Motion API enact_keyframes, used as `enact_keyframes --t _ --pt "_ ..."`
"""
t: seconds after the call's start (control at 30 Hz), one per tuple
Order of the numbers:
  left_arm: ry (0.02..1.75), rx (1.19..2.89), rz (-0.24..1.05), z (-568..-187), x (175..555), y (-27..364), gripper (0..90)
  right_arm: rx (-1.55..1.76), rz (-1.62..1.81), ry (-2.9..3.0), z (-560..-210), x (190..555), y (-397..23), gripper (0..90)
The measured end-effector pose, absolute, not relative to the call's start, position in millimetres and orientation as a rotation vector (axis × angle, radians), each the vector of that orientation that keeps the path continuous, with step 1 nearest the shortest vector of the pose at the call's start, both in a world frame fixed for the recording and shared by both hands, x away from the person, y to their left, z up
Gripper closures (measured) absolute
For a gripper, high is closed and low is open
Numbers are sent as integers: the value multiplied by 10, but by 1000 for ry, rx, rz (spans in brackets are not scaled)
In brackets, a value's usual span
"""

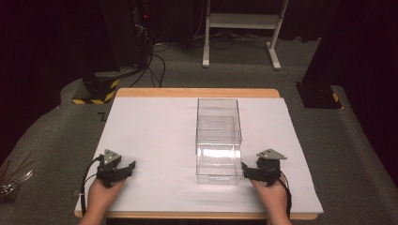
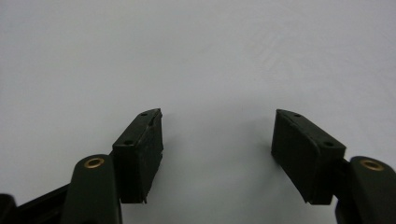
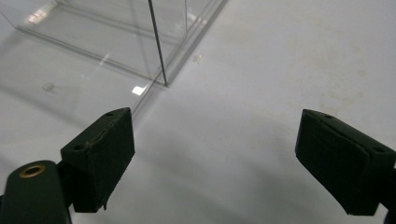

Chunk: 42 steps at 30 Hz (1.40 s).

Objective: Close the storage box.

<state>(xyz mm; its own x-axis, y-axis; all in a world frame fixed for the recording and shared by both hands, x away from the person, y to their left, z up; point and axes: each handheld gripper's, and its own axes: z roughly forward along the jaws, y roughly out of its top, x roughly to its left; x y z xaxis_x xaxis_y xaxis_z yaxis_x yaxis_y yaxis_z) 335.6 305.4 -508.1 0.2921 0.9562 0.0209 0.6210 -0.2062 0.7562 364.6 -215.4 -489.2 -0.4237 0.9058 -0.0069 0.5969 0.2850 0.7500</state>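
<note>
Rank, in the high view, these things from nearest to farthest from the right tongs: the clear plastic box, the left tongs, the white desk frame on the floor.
1. Clear plastic box, just left of the right tongs.
2. Left tongs, across the table's near edge.
3. White desk frame, on the floor beyond the table.

Desk (image 1: 197,93): wooden top, light-coloured, edge visible along the far side and the near side. White sheet (image 1: 150,140) covers nearly the whole top, flat, with faint smudges seen in the right gripper view. Clear plastic box (image 1: 218,140) stands directly on the sheet, right of centre, long axis running away from the person, walls upright, near end close to the front edge. Desk stands on grey carpeted floor (image 1: 356,154).
</note>
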Motion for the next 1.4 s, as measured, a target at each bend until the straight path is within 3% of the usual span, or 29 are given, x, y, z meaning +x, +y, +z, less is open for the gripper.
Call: enact_keyframes --t 0.67,1.4 --pt "1404 1923 649 -5079 3367 3065 332 1260 1177 2011 -4506 3239 -2358 121" --pt "1405 1923 643 -5079 3367 3061 325 1154 1347 2050 -4349 2935 -2144 139"
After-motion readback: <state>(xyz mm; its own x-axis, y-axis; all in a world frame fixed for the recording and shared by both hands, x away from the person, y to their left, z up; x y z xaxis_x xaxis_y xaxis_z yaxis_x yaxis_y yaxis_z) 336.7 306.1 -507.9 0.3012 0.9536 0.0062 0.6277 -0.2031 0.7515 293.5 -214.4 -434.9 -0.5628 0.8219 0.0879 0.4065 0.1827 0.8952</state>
